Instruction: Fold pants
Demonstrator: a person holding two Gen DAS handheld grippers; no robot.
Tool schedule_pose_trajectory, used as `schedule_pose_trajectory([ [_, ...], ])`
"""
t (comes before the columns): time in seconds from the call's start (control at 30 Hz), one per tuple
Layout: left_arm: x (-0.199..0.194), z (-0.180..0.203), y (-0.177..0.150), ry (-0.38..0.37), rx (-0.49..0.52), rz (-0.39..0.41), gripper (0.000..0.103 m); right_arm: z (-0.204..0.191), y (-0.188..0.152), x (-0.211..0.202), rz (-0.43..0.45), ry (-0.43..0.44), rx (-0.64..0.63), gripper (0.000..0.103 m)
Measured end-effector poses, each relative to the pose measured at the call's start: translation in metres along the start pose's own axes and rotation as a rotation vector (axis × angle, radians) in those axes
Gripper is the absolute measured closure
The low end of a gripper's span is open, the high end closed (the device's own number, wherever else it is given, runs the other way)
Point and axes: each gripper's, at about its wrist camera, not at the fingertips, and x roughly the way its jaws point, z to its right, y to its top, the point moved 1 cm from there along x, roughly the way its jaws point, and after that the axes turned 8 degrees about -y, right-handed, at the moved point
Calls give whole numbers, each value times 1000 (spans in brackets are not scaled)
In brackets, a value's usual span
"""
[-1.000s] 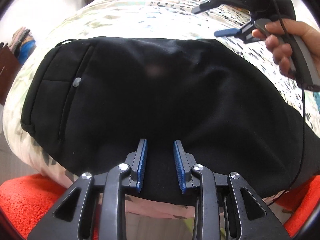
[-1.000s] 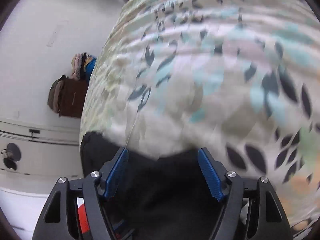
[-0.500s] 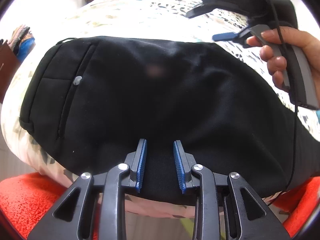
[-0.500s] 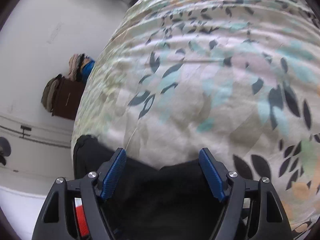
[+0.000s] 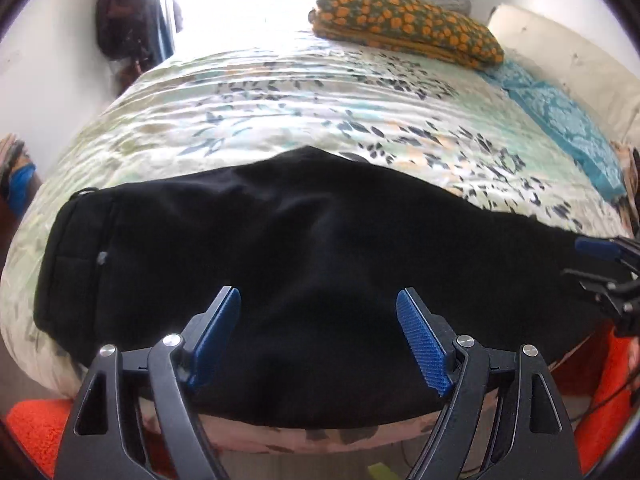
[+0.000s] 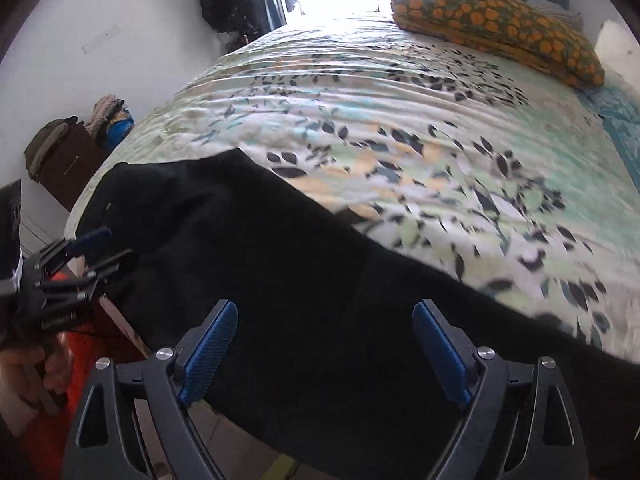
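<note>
Item 1, your left gripper (image 5: pixel 318 332): jaws spread wide, nothing between the blue pads (image 5: pixel 420 344), poised over the near edge of the cloth. In the right wrist view it shows at 9 o'clock (image 6: pixel 86 254), off the bed's near corner, with your hand (image 6: pixel 30 372) below it.

Item 2, your right gripper (image 6: pixel 326 348): jaws likewise parted and empty, over black cloth that fills the lower half of its view. In the left wrist view only its tips show, at 3 o'clock (image 5: pixel 600 264), at the cloth's right-hand reach.

Item 3, the pants (image 5: pixel 280 260): black, lying flat along the near edge of the bed (image 5: pixel 280 120), directly ahead of both grippers at 12 o'clock. Long axis runs from 9 o'clock to 3 o'clock across the left wrist view. The waist end, with pocket seam and a small pale button (image 5: pixel 102 257), sits toward 9 o'clock, so your left gripper is the nearer one to it. The leg end runs out past 3 o'clock (its hem is out of frame), on your right gripper's side.

Item 4, judgement: the coming fold turns on that axis. It lies crosswise to both grippers, so each would take its own end or its own stretch of the near edge. Whether the legs already lie one on the other cannot be told from this black cloth.

Item 5, surroundings: orange-dotted pillow (image 5: pixel 404 24) at the far end, 1 o'clock; red-orange rug (image 5: pixel 36 428) on the floor at 7 o'clock.
</note>
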Motion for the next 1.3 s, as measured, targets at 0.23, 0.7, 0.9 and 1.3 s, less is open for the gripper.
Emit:
schedule_pose_trajectory([
  [0.23,39,-8,-18,71,-73,-184,20,31,-63,-1,-36,-127,13,14],
  [0.7,21,5,-20,76,-96,-92,14,30,-79,43,-60,-194,-13,0],
  [0.9,3,36,-23,50,0,-5,14,29,-81,43,-20,-199,-3,0],
  [1.3,-3,71,-22,11,63,19,14,29,-79,44,-18,-208,31,0],
])
